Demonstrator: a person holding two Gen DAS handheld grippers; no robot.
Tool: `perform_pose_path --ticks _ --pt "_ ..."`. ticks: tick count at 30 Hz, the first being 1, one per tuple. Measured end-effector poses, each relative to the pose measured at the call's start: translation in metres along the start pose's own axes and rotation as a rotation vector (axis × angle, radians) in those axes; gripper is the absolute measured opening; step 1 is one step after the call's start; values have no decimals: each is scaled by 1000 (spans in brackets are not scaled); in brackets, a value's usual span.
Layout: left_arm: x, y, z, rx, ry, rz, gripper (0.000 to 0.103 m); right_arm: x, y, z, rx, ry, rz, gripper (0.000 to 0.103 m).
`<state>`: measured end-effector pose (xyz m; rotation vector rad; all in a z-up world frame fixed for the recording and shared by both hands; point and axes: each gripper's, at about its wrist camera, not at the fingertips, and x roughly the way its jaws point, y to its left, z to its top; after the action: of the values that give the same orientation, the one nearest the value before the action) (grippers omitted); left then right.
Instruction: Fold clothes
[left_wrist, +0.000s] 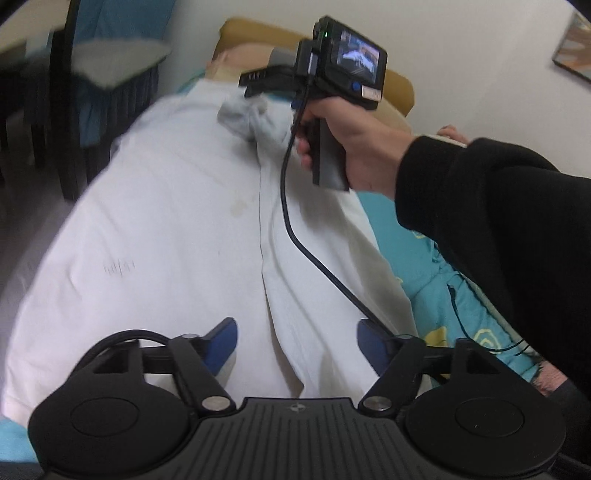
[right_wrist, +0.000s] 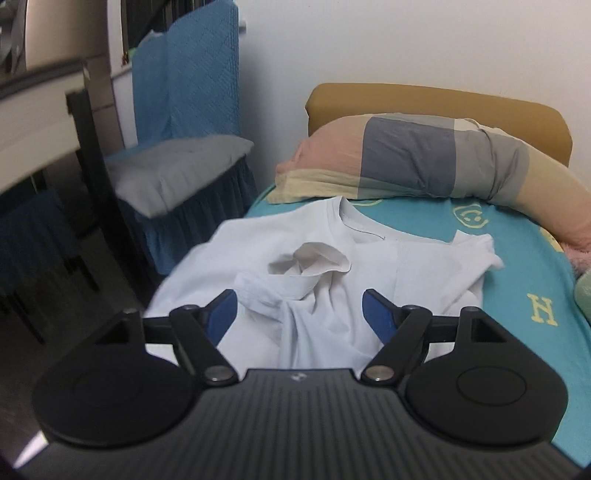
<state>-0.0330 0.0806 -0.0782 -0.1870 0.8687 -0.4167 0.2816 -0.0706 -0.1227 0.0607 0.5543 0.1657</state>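
A white T-shirt (left_wrist: 166, 229) lies spread along the bed, with its right side folded over along a lengthwise crease. My left gripper (left_wrist: 297, 328) hovers open above the shirt's near end, nothing between its blue pads. In the right wrist view the shirt (right_wrist: 317, 258) shows its neckline toward the pillow and a crumpled sleeve (right_wrist: 306, 266) lying on the chest. My right gripper (right_wrist: 299, 306) is open just above that sleeve. In the left wrist view a hand holds the right gripper (left_wrist: 255, 83) over the far end of the shirt.
A teal patterned sheet (right_wrist: 517, 288) covers the bed. A colour-block pillow (right_wrist: 424, 158) rests against a mustard headboard (right_wrist: 436, 99). A blue-covered chair with a grey cushion (right_wrist: 177, 166) stands left of the bed, beside dark table legs (right_wrist: 96, 155). A black-sleeved arm (left_wrist: 491, 221) crosses the right side.
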Motion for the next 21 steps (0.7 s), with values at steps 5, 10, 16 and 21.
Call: perform_pose_path --ticks 5,10,16,21 --pt "-15 -4 5 64 -66 61 81 -56 -11 5 9 -24 8 76" --pt "-45 -1 7 76 -141 112 83 -131 -24 0 29 -73 27 76" --pt "-63 -26 25 125 -225 164 91 -223 -44 -19 103 -115 42 76" --pt "-59 -45 48 133 -250 163 94 -282 -60 -43 182 -142 44 76"
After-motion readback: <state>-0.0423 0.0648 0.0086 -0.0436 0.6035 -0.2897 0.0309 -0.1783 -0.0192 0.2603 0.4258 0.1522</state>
